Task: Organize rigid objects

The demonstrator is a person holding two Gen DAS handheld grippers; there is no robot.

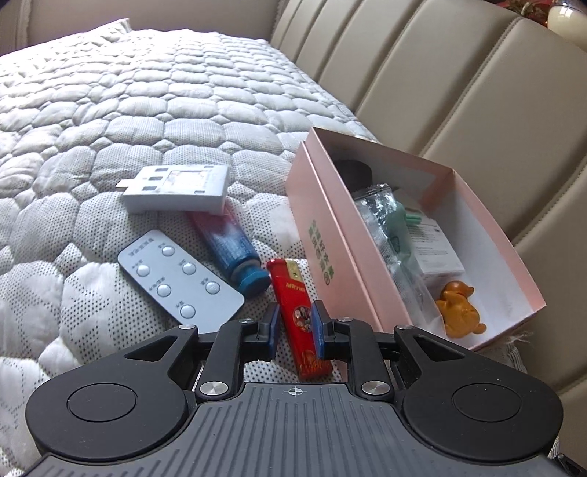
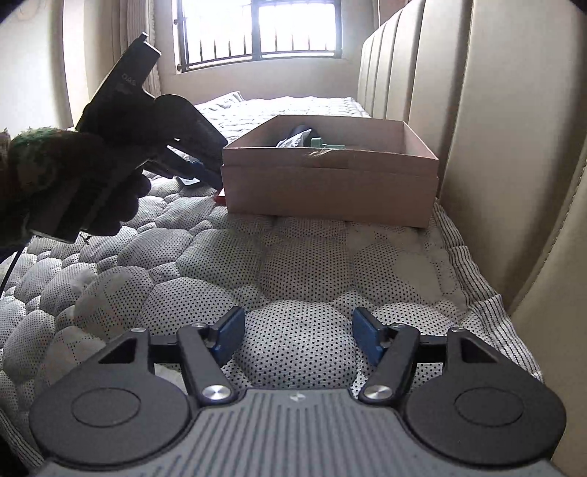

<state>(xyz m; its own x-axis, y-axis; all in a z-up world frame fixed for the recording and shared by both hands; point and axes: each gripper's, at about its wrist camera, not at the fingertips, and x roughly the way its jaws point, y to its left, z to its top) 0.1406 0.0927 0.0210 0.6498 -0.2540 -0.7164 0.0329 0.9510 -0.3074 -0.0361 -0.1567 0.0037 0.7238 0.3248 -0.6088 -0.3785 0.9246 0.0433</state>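
Note:
A red lighter (image 1: 299,315) lies on the quilted mattress (image 1: 110,128) between the fingers of my left gripper (image 1: 295,328), which close on its sides. Left of it lie a white remote (image 1: 179,273), a blue and red tube (image 1: 231,247) and a white flat device (image 1: 178,187). The open pink box (image 1: 330,235) on the right holds an orange figurine (image 1: 458,306), plastic bags and papers. My right gripper (image 2: 297,335) is open and empty, low over the mattress in front of the box (image 2: 330,183). The left gripper (image 2: 198,167) shows there too, held by a gloved hand.
The beige padded headboard (image 1: 458,73) runs along the right, close behind the box. A barred window (image 2: 256,29) is at the far end of the bed. A pillow (image 1: 106,31) lies at the far end of the mattress.

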